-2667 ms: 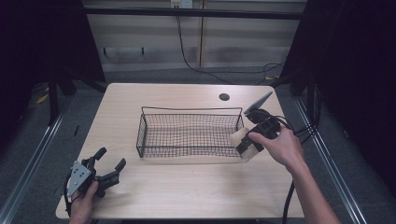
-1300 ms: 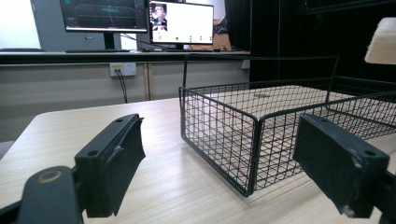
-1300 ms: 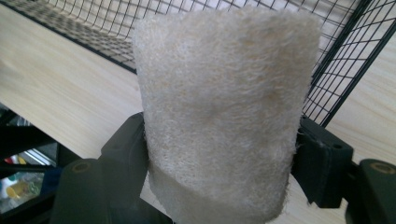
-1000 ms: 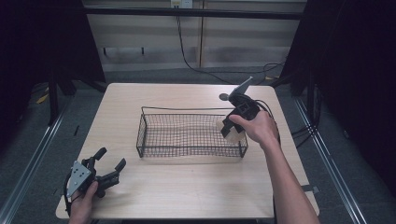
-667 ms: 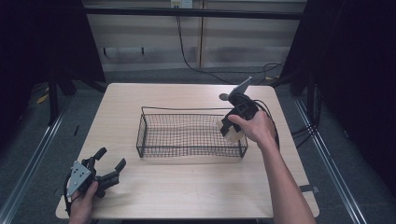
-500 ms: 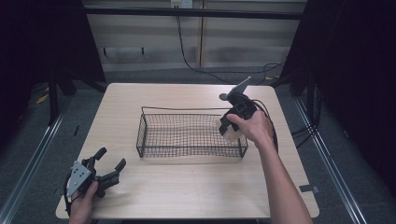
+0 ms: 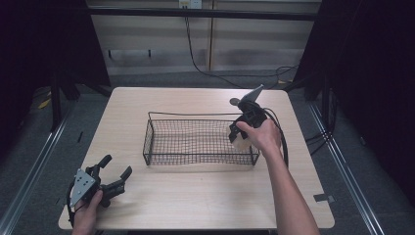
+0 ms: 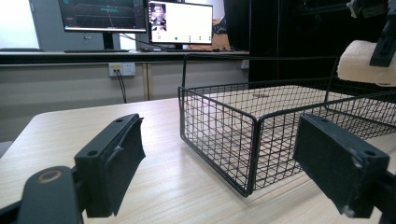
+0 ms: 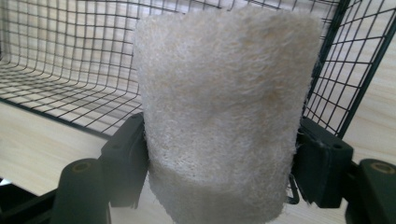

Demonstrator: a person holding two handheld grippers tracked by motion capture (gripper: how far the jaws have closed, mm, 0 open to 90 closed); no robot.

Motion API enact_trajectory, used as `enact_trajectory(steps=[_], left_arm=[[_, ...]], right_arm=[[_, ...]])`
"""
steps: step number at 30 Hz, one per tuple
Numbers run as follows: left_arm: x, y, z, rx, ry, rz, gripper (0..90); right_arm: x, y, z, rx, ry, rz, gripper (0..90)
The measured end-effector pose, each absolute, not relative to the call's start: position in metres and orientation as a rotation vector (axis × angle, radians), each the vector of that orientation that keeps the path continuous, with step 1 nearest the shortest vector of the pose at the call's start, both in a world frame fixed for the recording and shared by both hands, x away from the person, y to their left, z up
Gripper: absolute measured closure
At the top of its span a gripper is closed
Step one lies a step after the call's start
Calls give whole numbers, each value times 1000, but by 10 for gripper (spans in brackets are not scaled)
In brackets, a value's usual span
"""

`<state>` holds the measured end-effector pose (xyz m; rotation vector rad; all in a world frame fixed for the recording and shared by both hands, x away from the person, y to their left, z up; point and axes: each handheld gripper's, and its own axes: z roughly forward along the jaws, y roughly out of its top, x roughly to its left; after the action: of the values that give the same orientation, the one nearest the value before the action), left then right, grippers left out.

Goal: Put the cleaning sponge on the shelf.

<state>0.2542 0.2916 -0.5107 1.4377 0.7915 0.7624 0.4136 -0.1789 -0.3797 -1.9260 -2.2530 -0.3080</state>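
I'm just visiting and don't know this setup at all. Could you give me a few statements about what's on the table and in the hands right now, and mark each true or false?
1. The right gripper clamps a cream, fuzzy loofah-like sponge. True.
2. The black wire mesh basket holds several items. False: its visible floor looks empty, and the sponge is held at its right end.
3. The left gripper is open, holding nothing. True.
4. The left gripper is inside the basket. False: it sits near the light wooden table's front-left corner, apart from it.

Pale loofah [image 9: 219, 116] between tongs [image 9: 224, 168], over basket [image 9: 70, 70]
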Motion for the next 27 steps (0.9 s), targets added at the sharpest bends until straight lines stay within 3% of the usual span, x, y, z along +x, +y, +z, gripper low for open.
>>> enact_trajectory(steps=[27], left_arm=[[254, 292, -511, 1440, 790, 763, 157]], right_arm=[[411, -182, -418, -2048, -2186, -203, 283]])
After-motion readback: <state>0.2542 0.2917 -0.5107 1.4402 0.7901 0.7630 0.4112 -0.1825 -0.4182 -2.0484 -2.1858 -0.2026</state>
